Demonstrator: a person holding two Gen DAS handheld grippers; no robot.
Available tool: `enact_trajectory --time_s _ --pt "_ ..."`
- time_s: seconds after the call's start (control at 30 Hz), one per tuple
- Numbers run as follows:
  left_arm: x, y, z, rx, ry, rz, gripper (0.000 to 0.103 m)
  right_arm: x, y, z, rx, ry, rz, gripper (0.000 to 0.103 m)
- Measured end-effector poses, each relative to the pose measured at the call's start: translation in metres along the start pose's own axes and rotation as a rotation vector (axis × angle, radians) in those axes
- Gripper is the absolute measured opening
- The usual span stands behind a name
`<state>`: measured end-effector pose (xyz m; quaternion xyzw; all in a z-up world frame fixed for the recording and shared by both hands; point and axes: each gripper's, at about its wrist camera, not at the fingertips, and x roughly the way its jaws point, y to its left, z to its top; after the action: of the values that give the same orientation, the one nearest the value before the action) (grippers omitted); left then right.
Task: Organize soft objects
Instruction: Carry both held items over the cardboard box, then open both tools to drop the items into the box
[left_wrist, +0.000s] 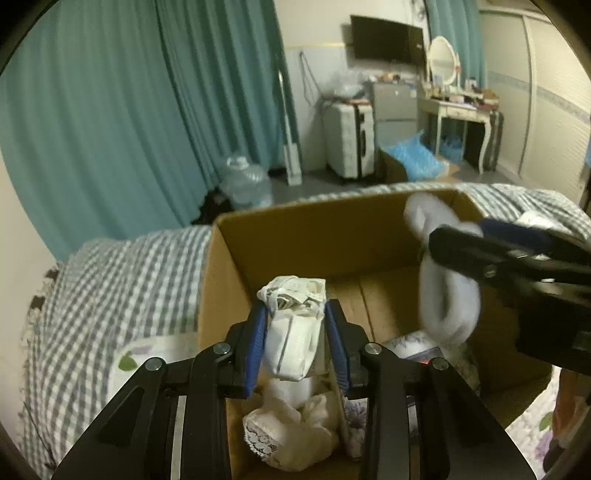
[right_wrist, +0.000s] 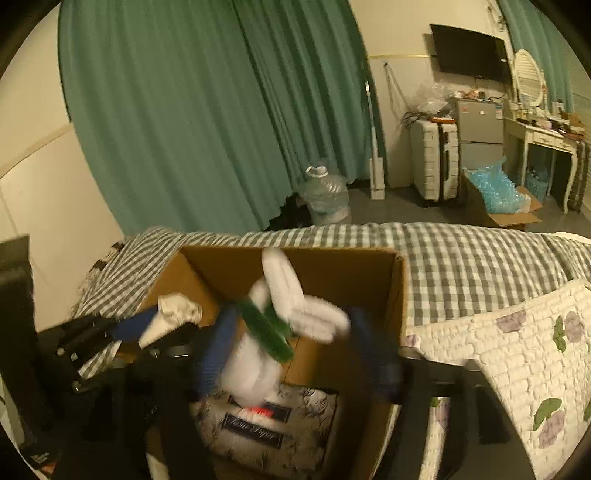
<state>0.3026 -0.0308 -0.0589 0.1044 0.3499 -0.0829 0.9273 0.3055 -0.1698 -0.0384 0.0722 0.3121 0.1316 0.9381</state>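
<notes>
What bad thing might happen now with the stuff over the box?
1. The white and green sock bundle looks blurred and loose between the right gripper fingers, which appear spread, so it may tumble and land untidily.
2. The left gripper pinches a crumpled white packet over the cardboard box; the two grippers are close and could bump.
3. Items already in the box could get squashed.

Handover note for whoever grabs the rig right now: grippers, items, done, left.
Left gripper: shut on a white folded packet, held over the cardboard box on the bed.
Right gripper: white fluffy sock with green band between its fingers, above the box; blurred, grip unclear.
Done: lace cloth and floral tissue pack lie inside.
Left: drop both held items into the box.
</notes>
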Motion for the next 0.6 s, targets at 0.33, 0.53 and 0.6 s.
enact_trajectory --time_s 0.33,0.53,0.6 --pt "-0.091 0.001 0.013 -0.033 -0.103 -0.026 0.052 -0.098 0.028 0.013 -0.111 -0.1 -0.116 0.09" --pt "-0.201 0.011 0.013 -0.05 -0.278 -0.048 0.078 -0.205 0.065 0.011 -0.191 -0.202 -0.208 0.101" --pt "-0.234 0.015 0.008 -0.065 -0.336 -0.05 0.078 -0.229 0.075 0.005 -0.195 -0.213 -0.214 0.101"
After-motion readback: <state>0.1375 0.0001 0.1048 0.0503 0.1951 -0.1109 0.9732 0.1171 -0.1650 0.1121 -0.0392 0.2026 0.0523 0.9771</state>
